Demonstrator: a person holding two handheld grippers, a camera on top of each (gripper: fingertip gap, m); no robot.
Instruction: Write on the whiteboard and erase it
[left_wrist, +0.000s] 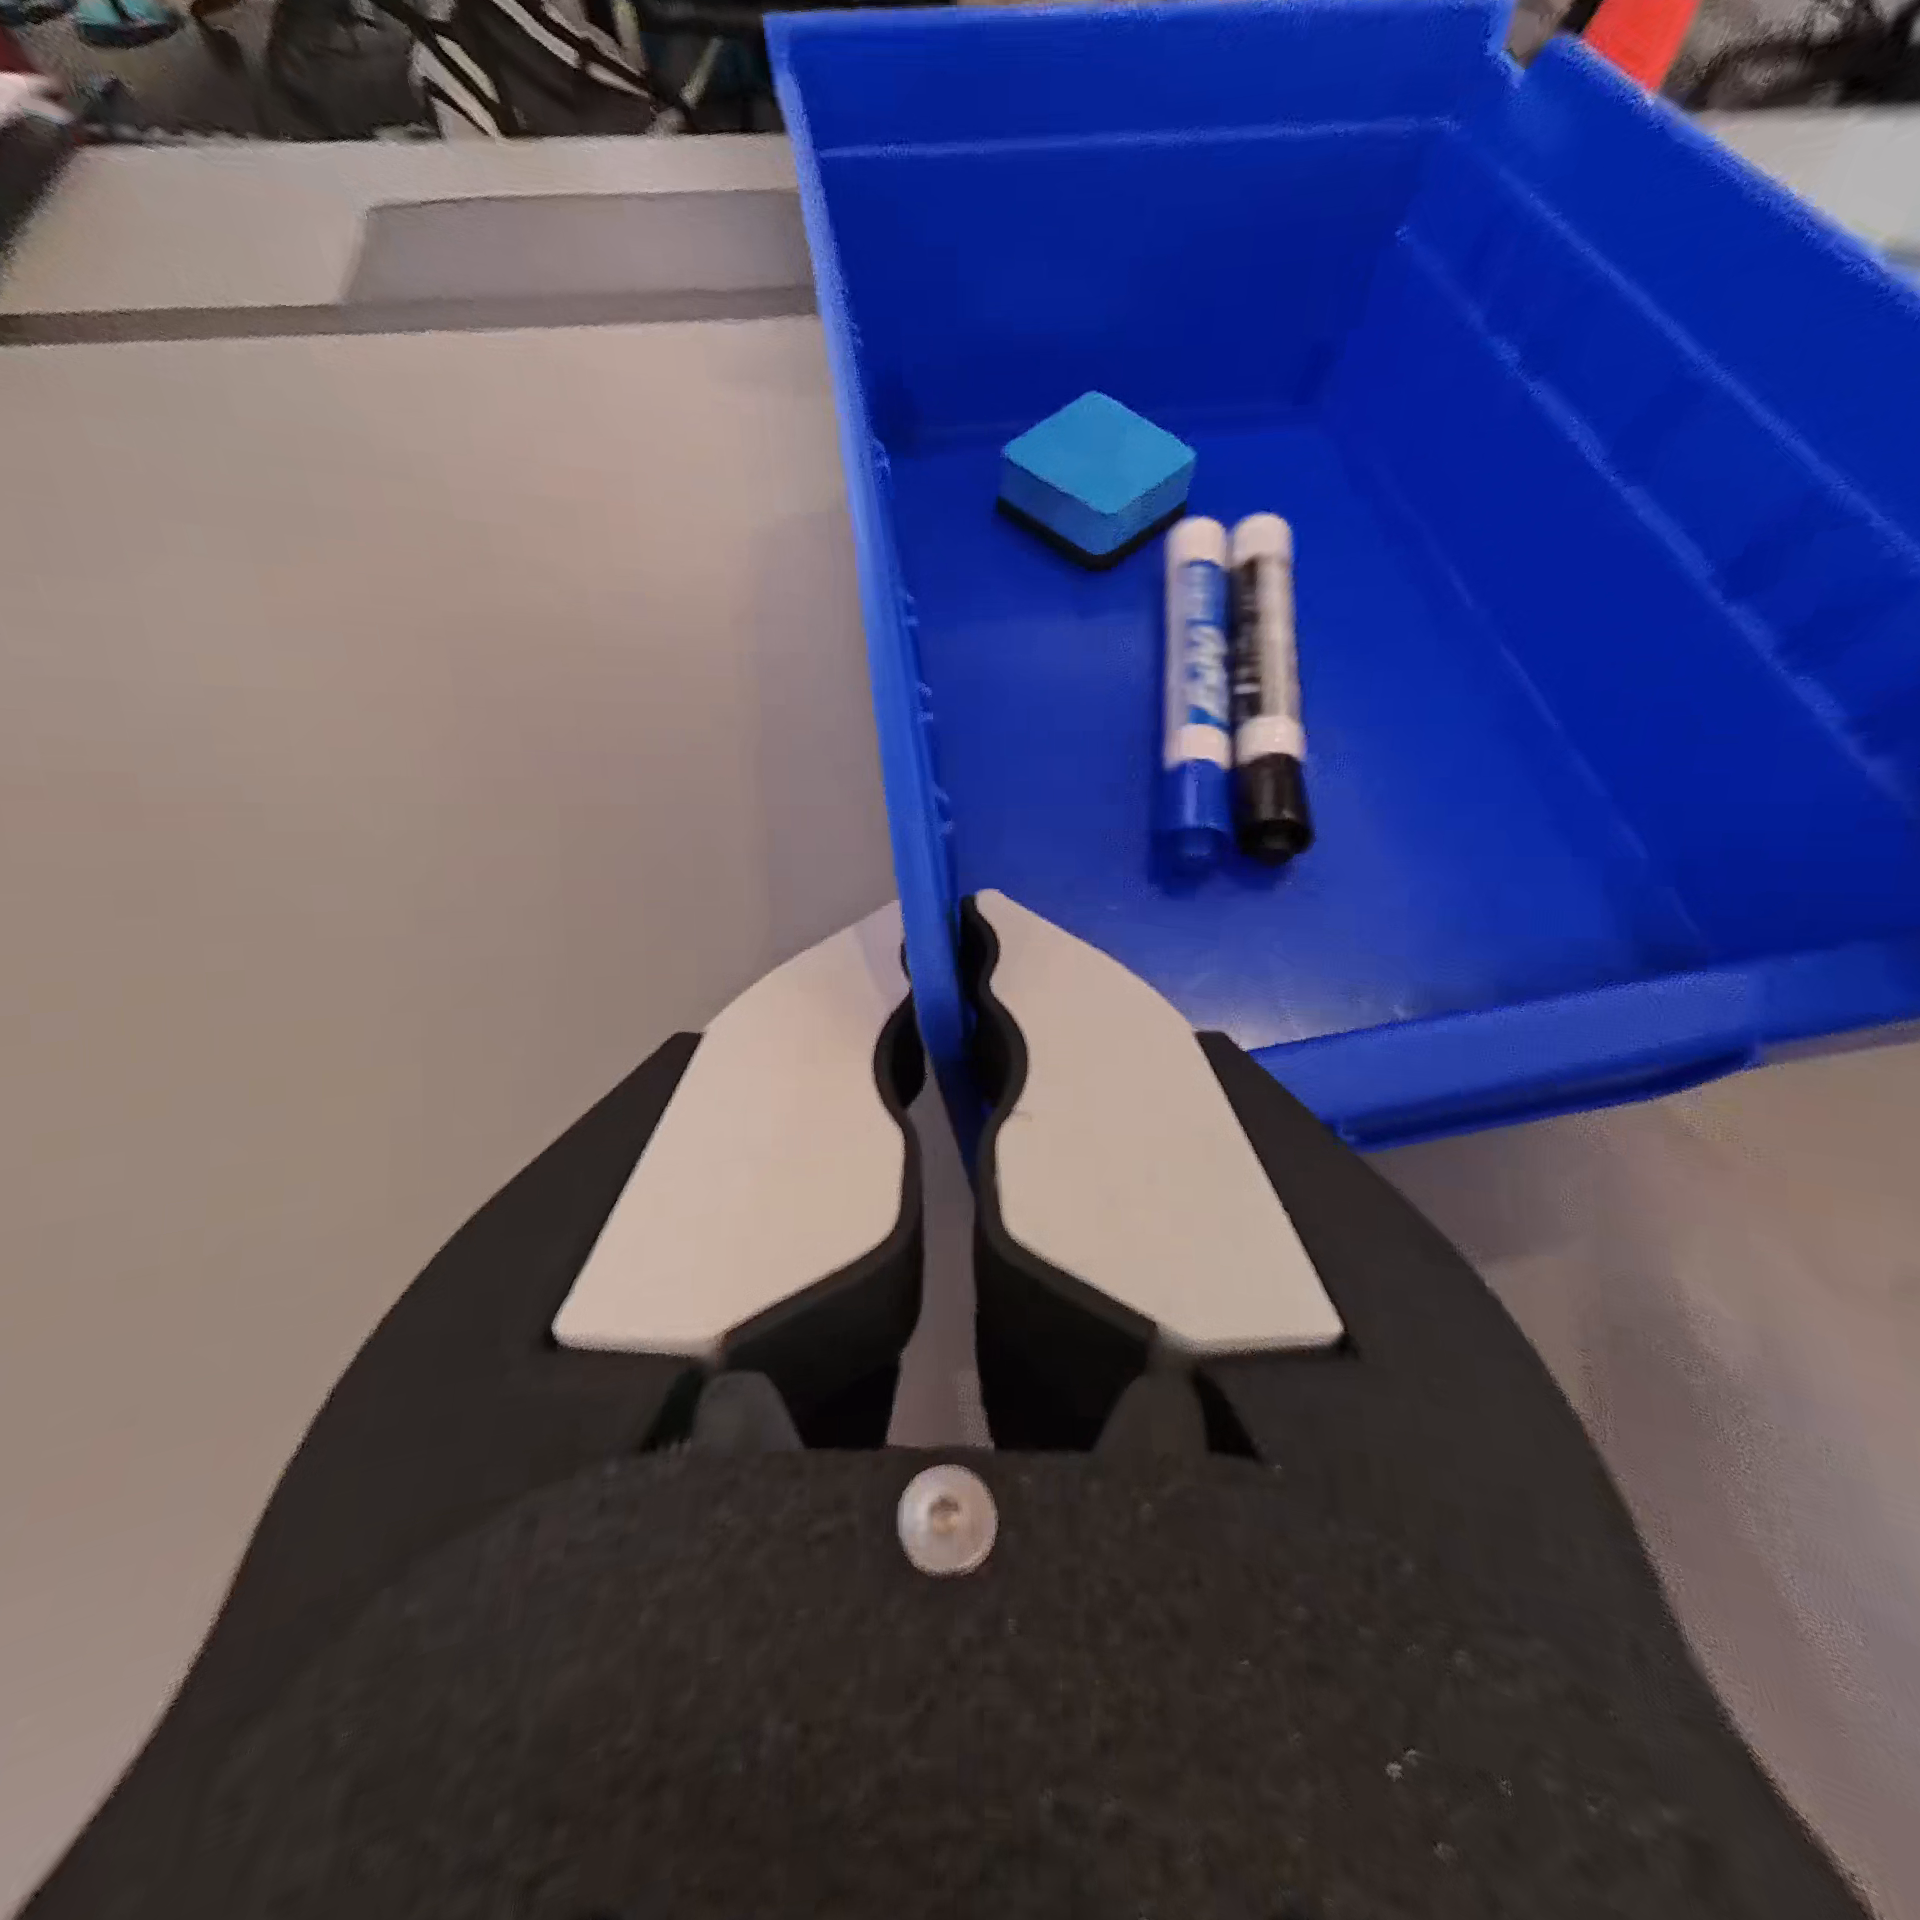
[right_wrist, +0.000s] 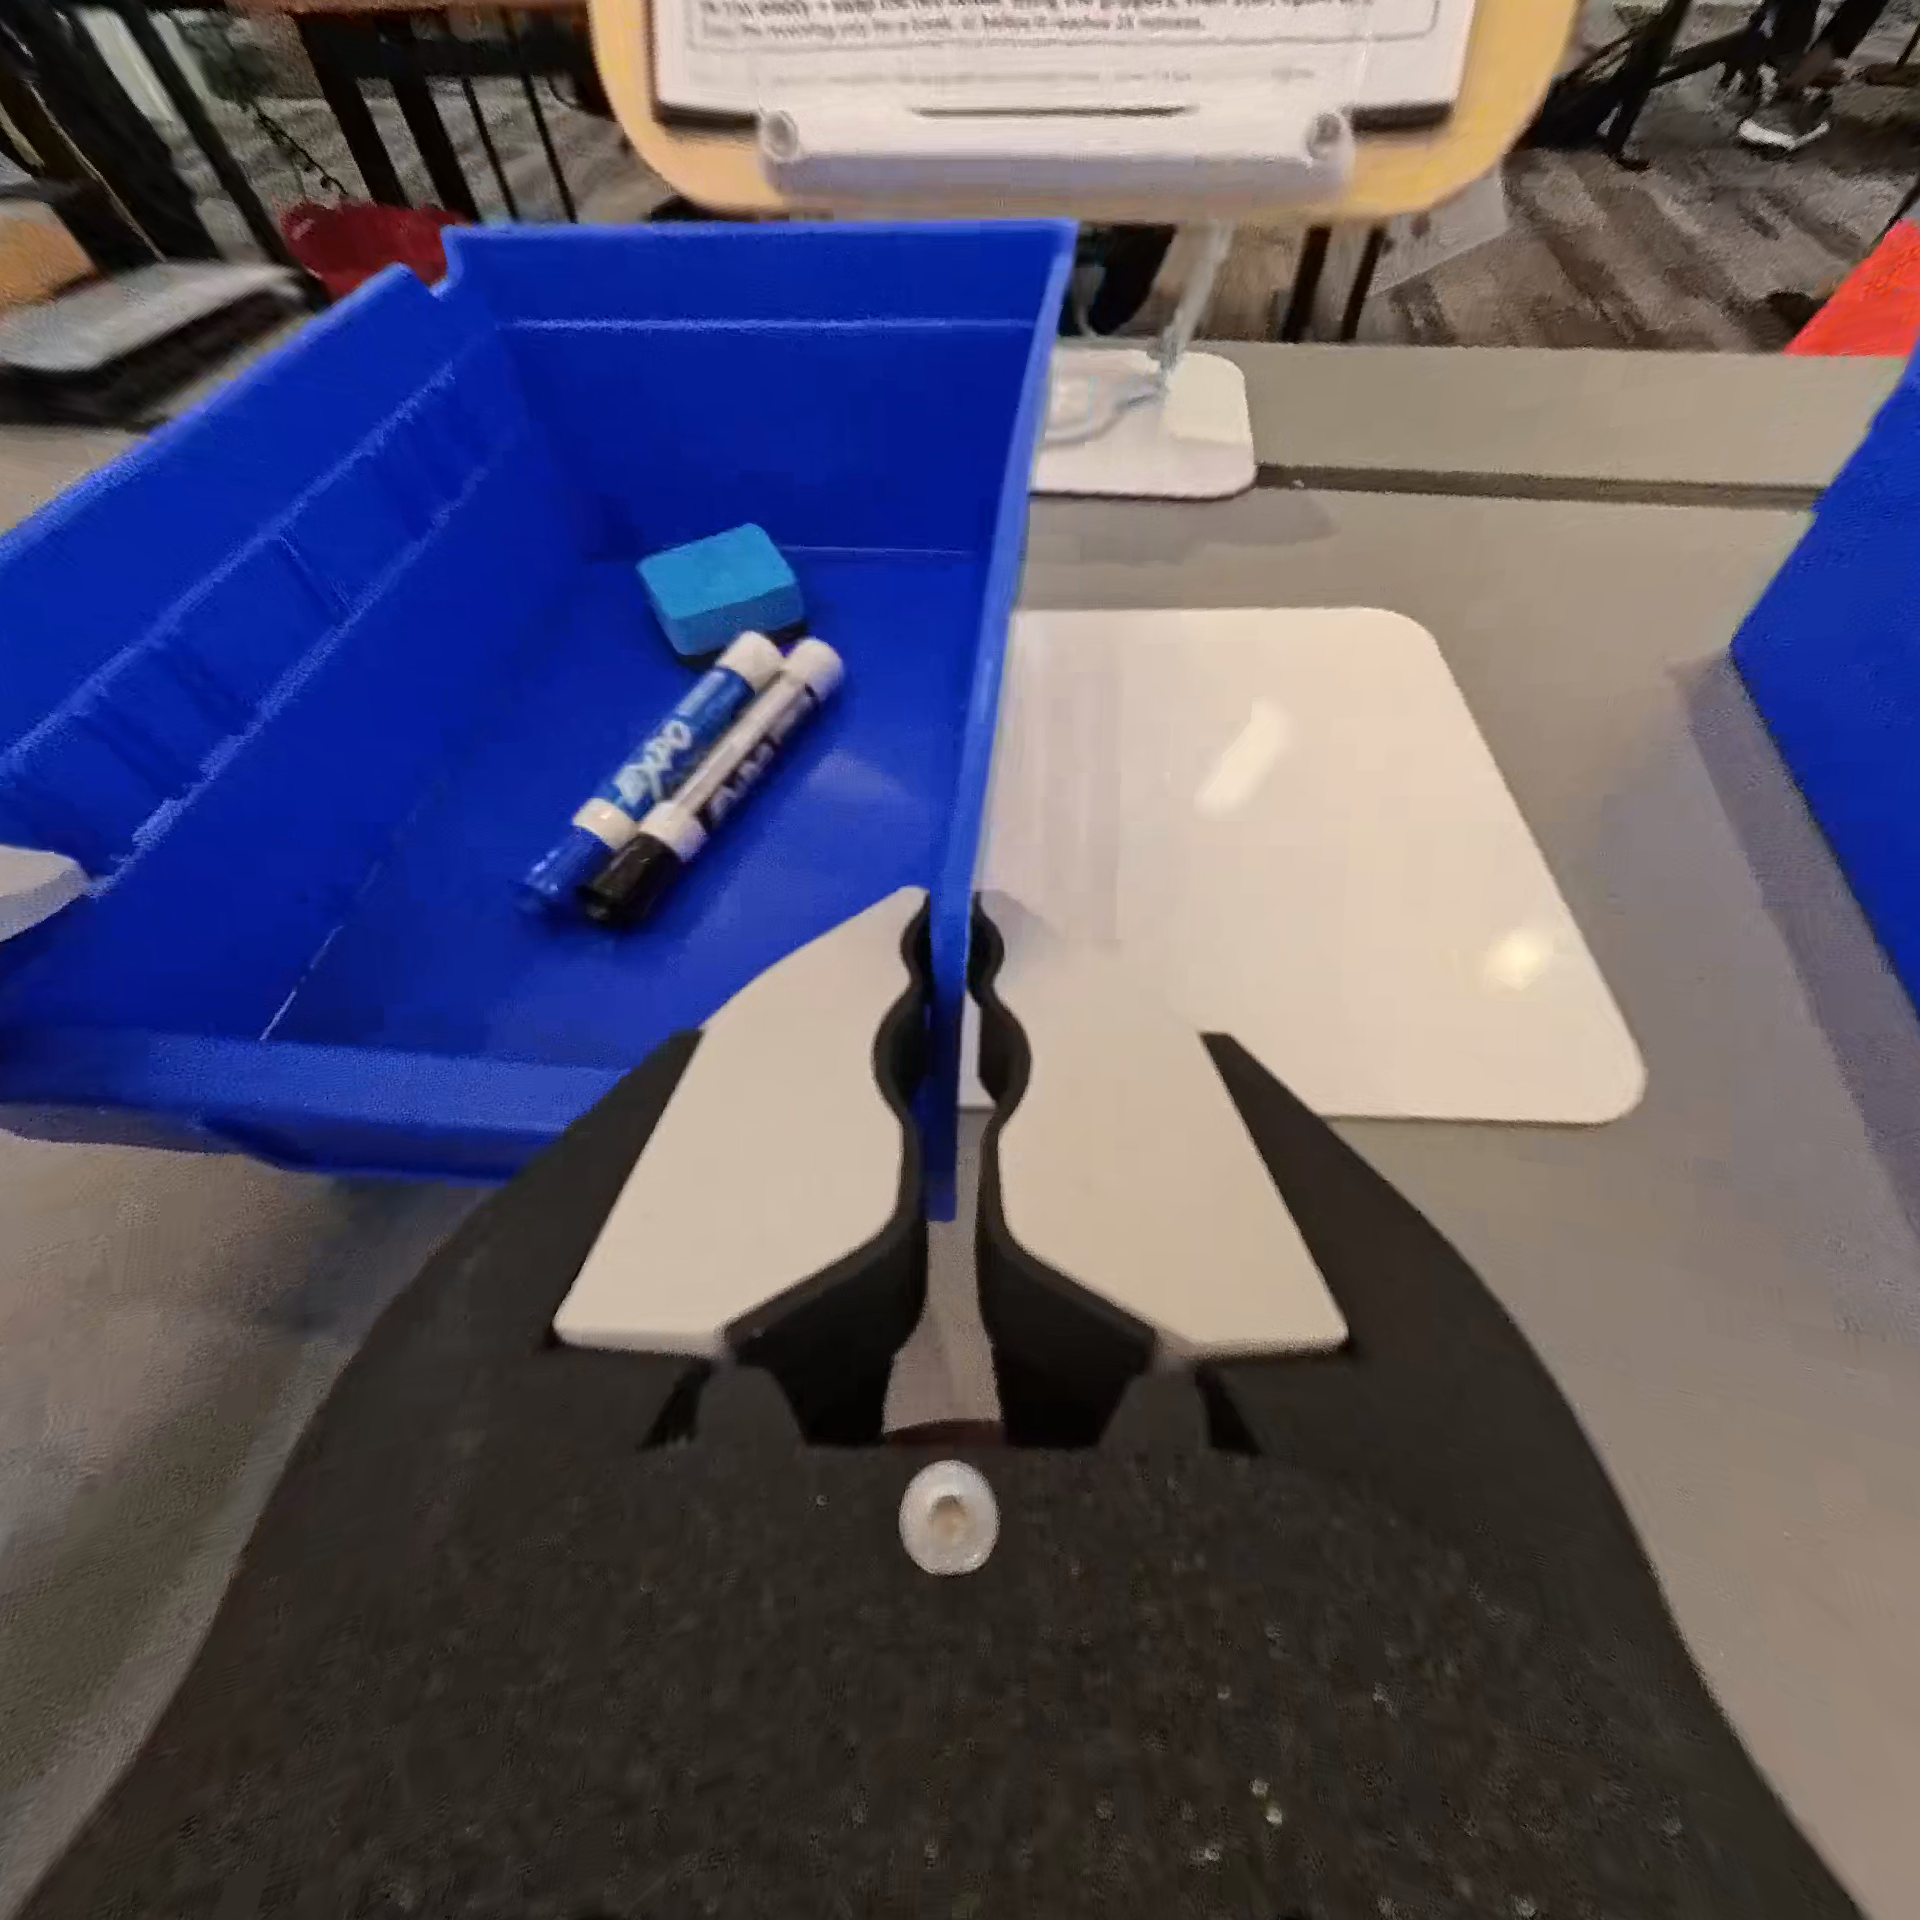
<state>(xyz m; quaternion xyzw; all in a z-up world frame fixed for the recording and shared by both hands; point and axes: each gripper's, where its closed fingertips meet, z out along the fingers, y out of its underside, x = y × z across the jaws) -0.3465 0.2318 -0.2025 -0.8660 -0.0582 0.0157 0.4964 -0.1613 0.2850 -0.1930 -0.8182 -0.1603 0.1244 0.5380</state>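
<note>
Both tools (left_wrist: 940, 935) (right_wrist: 951, 925) pinch smooth blue plastic bin (left_wrist: 1558, 644) walls.

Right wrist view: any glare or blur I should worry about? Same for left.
Right wrist view: bright glare patches on the whiteboard; markers and eraser fairly sharp; background racks and edges soft, and the blue bin wall bows from wide-angle distortion. Left wrist view: left gripper sharp on the bin wall, the far bin edge and the background smeared; no strong glare.
</note>
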